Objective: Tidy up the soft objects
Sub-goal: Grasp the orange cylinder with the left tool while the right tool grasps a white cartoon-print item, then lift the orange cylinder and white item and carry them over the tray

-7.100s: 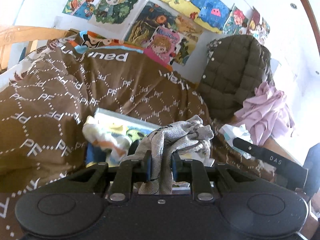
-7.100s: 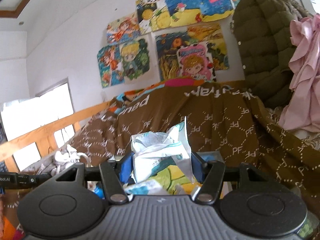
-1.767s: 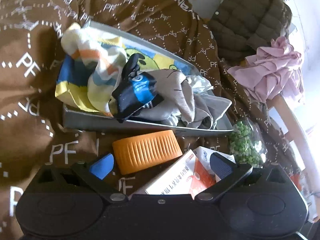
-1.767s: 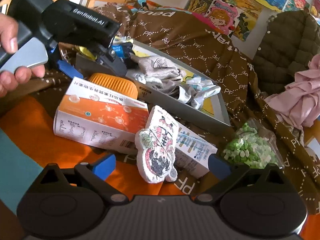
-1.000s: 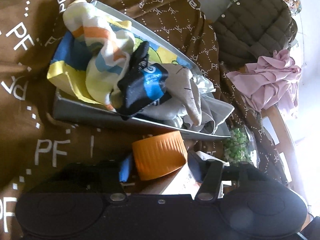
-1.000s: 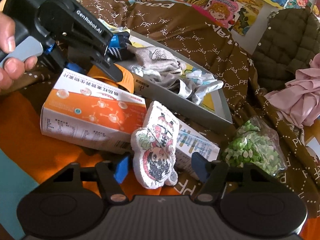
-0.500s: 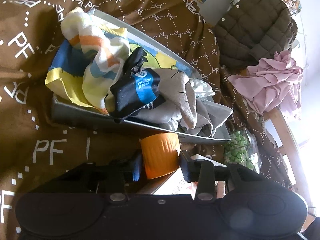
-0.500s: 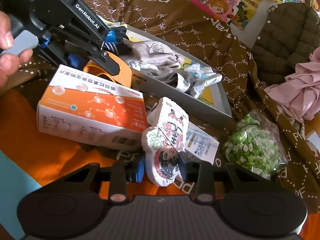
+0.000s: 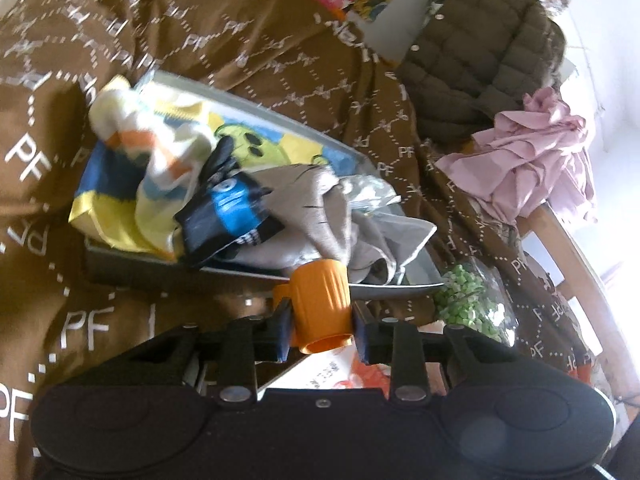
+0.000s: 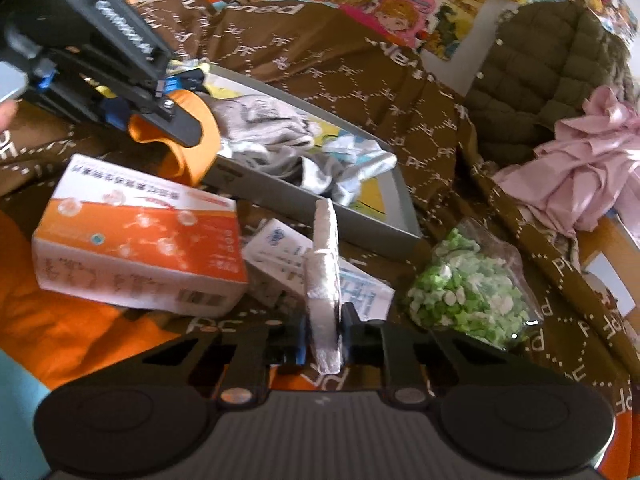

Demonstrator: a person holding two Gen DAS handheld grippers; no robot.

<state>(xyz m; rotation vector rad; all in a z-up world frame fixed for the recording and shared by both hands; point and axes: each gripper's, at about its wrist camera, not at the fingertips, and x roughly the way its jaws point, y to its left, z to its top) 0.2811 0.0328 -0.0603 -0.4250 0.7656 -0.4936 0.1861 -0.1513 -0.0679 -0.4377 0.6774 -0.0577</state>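
While both grippers are busy, the left gripper (image 9: 321, 326) is squeezed onto a ribbed orange cup (image 9: 321, 304), its blue pads (image 9: 282, 330) pressing in on either side so the soft thing looks a bit squashed, lifted just in front of the grey tray (image 9: 132, 270). That tray sits at about 11 o'clock in the left wrist view and is piled with a striped sock (image 9: 160, 152), a black and blue sock (image 9: 224, 212) and a grey cloth (image 9: 320, 216) that spills over the near rim. A bag of green bits (image 9: 468, 304) lies at roughly 2 o'clock on the brown blanket (image 9: 240, 48), with a pink garment (image 9: 536, 164) and an olive quilted jacket (image 9: 476, 56) farther back at 1 o'clock. In the right wrist view, the right gripper (image 10: 323, 340) is clamped on a flat white plush (image 10: 323, 276), seen edge-on and standing upright between the jaws. At 9 o'clock there's an orange and white box (image 10: 136, 236), and a smaller white box (image 10: 280, 252) lies just behind the plush. The left gripper shows up at 10 o'clock there too, holding the orange cup over the tray's near edge.
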